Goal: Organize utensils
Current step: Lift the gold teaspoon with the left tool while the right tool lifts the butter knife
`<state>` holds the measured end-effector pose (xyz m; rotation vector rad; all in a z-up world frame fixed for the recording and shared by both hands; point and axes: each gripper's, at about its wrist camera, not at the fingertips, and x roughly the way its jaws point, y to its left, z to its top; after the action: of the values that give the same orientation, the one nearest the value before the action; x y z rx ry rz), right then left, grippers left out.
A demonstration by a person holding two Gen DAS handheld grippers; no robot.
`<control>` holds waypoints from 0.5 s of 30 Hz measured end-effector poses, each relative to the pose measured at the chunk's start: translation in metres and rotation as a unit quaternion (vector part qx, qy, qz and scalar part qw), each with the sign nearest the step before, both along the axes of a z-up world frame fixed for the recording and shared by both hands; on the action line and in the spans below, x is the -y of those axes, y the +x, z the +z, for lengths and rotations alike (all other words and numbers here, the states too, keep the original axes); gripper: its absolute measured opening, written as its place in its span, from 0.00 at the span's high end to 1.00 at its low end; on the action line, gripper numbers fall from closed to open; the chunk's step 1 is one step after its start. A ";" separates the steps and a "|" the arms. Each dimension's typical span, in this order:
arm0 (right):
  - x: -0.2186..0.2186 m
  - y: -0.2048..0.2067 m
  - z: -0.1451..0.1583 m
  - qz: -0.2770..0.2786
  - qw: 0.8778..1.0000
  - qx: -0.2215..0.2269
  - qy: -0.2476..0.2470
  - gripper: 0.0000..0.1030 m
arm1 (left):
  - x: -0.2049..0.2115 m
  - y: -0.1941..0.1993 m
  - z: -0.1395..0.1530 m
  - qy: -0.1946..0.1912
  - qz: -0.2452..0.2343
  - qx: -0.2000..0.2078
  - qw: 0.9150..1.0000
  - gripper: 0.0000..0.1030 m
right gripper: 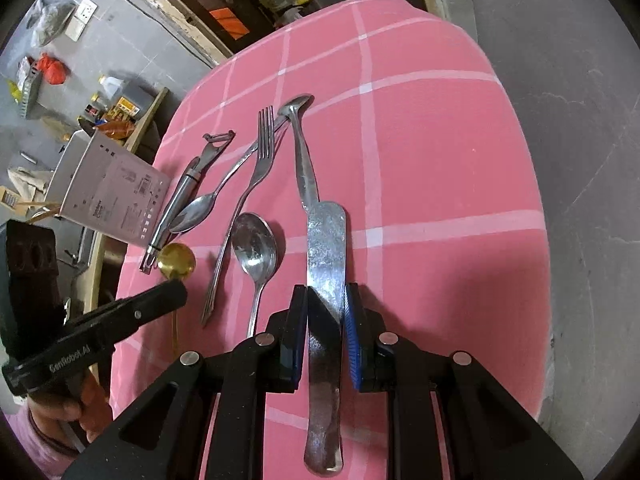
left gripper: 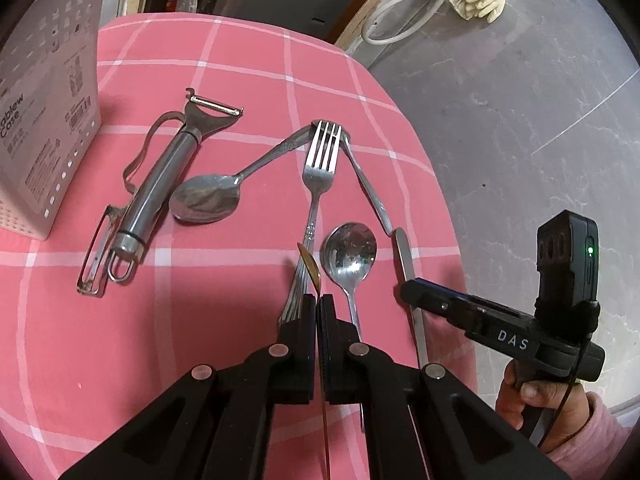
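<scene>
My left gripper (left gripper: 318, 300) is shut on a thin gold spoon (left gripper: 310, 268), seen edge-on here; its round bowl (right gripper: 176, 260) sticks out past the fingers in the right wrist view. My right gripper (right gripper: 326, 292) is shut on a steel table knife (right gripper: 326, 240), its pads on the knife's two edges. The left wrist view shows that knife (left gripper: 404, 252) reaching out past the right gripper (left gripper: 404, 292). On the pink checked cloth lie a fork (left gripper: 320, 168), a steel spoon (left gripper: 351, 252), a larger spoon (left gripper: 206, 202) and a steel peeler (left gripper: 160, 184).
A white perforated utensil case (left gripper: 44, 140) stands at the table's left edge. A second, flat peeler (left gripper: 96, 256) lies beside the first. Another utensil's handle (right gripper: 304, 168) lies just beyond the knife tip. The table (right gripper: 440, 140) drops off to grey floor on the right.
</scene>
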<state>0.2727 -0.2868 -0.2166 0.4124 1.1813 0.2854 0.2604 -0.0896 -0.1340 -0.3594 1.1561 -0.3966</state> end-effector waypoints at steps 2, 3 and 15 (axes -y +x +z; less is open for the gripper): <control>-0.004 0.001 0.000 -0.002 1.000 -0.004 -0.005 0.84 | -0.001 -0.001 0.000 0.000 -0.001 0.000 1.000 0.97; -0.006 0.002 0.000 0.000 1.000 -0.007 -0.009 0.84 | -0.001 -0.001 0.000 0.002 -0.001 0.000 1.000 0.97; -0.004 0.031 -0.006 0.023 0.998 -0.044 0.041 0.73 | -0.014 -0.001 -0.014 -0.005 0.023 -0.024 0.999 0.97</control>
<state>0.3038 -0.2826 -0.2222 0.4730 1.2695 0.3597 0.2596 -0.0752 -0.1478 -0.4061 1.1909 -0.3559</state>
